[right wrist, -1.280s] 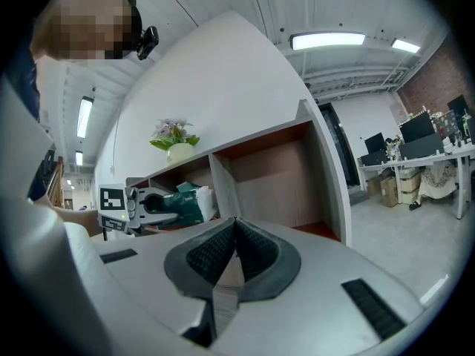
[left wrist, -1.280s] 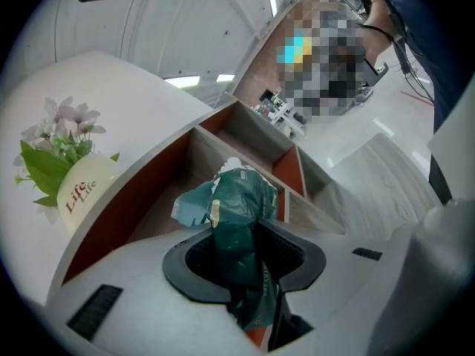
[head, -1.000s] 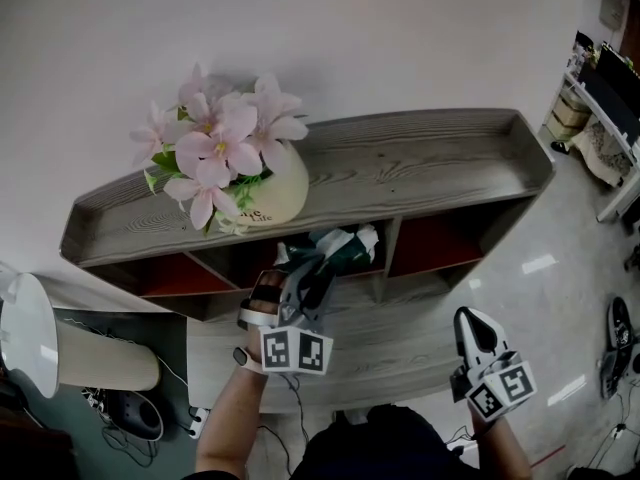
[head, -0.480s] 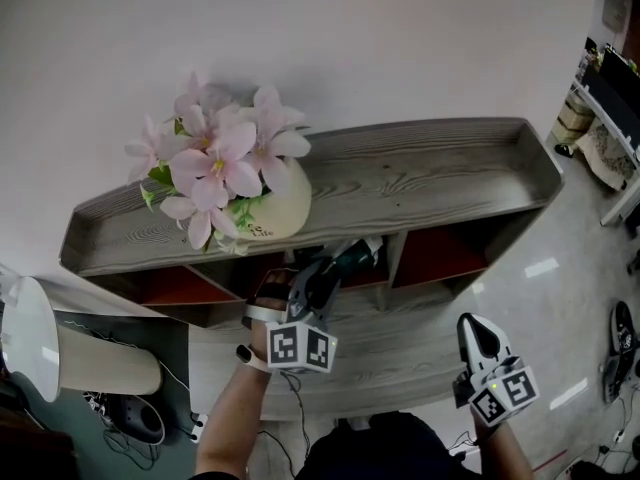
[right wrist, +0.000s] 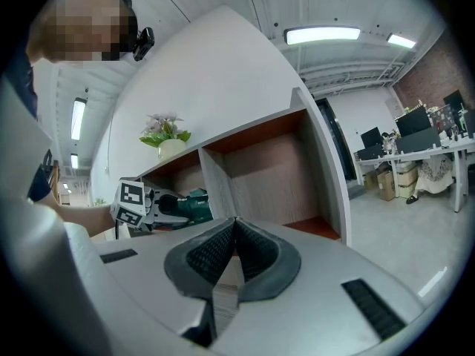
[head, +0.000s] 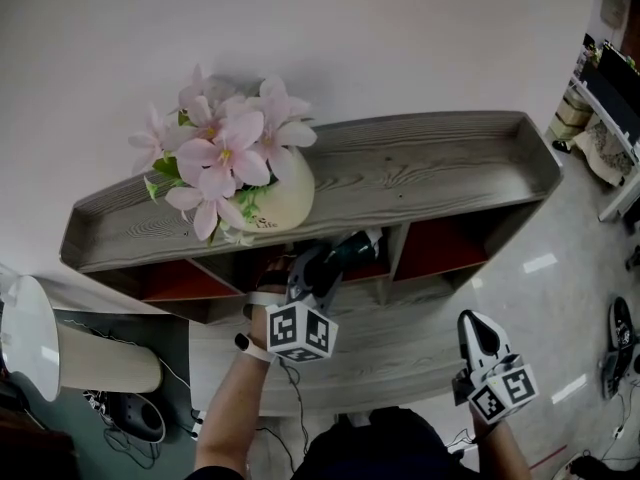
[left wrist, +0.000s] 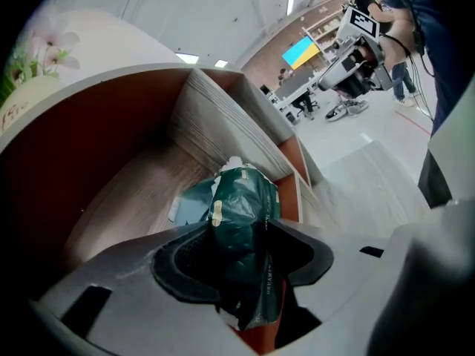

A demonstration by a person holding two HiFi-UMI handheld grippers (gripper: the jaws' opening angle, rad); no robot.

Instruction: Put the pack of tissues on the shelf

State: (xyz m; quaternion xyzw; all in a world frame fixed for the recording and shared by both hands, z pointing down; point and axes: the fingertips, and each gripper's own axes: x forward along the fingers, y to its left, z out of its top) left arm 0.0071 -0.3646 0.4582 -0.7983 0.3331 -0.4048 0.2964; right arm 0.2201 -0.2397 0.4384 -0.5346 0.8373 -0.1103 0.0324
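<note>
The left gripper [left wrist: 239, 227] has just been opening its jaws. They stand partly apart on either side of the pack [left wrist: 241, 195], and the pads do not press on it. The pack lies in the middle compartment of the shelf [head: 430, 163], near its front edge. The right gripper [right wrist: 234, 221] is well apart, jaws together with nothing between them.

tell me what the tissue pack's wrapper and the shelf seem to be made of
Pack of tissues: thin plastic film, dark green and glossy; it crinkles and catches light along its folds.
Shelf: wood or wood-look laminate board, grey, matt; strong grain lines show, but which I cannot tell.
</note>
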